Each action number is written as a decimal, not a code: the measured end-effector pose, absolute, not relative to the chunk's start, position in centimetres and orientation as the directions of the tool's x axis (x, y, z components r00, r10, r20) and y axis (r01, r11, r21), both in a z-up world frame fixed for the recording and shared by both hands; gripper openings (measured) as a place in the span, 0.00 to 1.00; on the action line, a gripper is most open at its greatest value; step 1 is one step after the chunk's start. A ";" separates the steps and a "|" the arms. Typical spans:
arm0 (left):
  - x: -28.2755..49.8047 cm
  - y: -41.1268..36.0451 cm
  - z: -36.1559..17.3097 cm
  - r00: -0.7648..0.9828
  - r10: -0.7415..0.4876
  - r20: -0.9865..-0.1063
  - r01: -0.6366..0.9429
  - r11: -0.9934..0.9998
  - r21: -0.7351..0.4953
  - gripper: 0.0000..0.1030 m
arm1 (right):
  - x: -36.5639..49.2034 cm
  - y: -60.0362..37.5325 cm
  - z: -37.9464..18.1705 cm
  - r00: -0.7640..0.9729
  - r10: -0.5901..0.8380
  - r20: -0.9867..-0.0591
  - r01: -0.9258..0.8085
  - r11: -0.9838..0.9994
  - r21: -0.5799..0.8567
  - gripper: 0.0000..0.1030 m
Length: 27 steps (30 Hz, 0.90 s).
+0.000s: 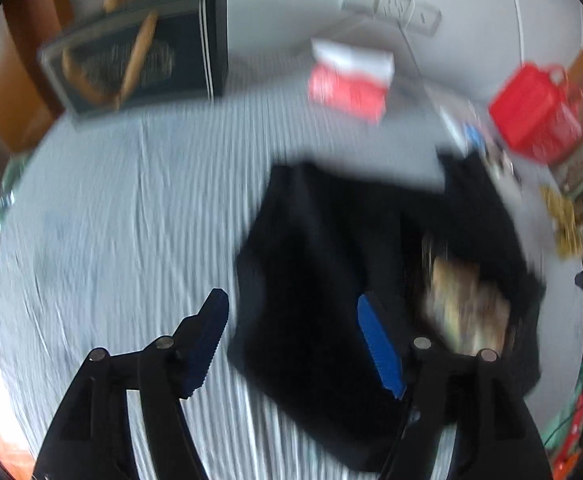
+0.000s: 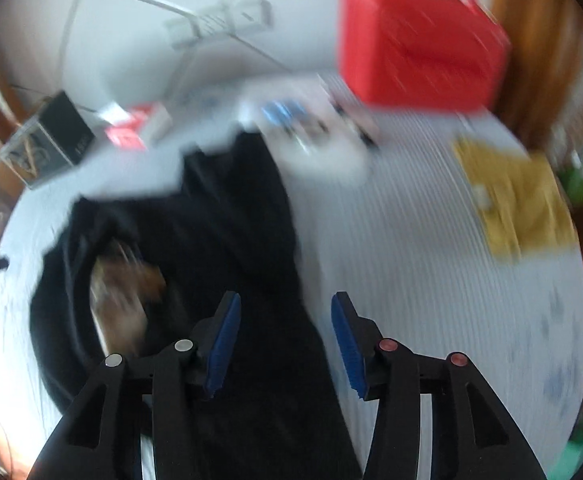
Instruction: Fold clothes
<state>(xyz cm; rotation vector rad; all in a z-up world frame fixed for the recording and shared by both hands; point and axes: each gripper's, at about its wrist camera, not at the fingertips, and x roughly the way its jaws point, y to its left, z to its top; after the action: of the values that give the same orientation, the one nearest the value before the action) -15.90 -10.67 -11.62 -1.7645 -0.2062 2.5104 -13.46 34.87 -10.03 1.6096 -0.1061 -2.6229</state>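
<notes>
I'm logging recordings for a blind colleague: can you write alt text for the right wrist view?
Blurred by motion, the open right claw hangs over a crumpled black garment with a brownish printed patch, lying on a pale blue ribbed cloth. Behind it are a red plastic handled case, a flat yellow item, a white power strip and a dark box.

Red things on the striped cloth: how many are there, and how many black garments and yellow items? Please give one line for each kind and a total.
Red bag: 1
Red and white box: 1
Black garment: 1
Yellow item, too blurred to name: 1
Total: 4
</notes>
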 end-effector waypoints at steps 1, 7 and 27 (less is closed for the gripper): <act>-14.3 -10.3 -12.6 -0.321 0.142 -0.936 0.013 -0.988 -0.155 0.65 | -11.9 35.6 -10.8 -0.433 -0.080 -0.898 -0.007 -0.996 0.093 0.48; -6.4 -7.7 -16.9 -0.262 0.188 -0.947 -0.010 -0.981 -0.192 0.65 | -2.6 39.9 -15.4 -0.314 -0.038 -0.949 -0.152 -0.984 0.090 0.58; -1.0 0.3 -14.8 -0.399 -0.037 -0.916 -0.014 -0.999 0.046 0.12 | 0.7 37.2 -15.8 -0.258 -0.169 -0.951 0.036 -0.986 0.165 0.07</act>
<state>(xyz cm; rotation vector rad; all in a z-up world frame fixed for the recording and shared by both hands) -1.00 0.34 -14.80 -1.7295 0.0726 2.6384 0.70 37.25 -15.76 1.8281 -0.1657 -2.3881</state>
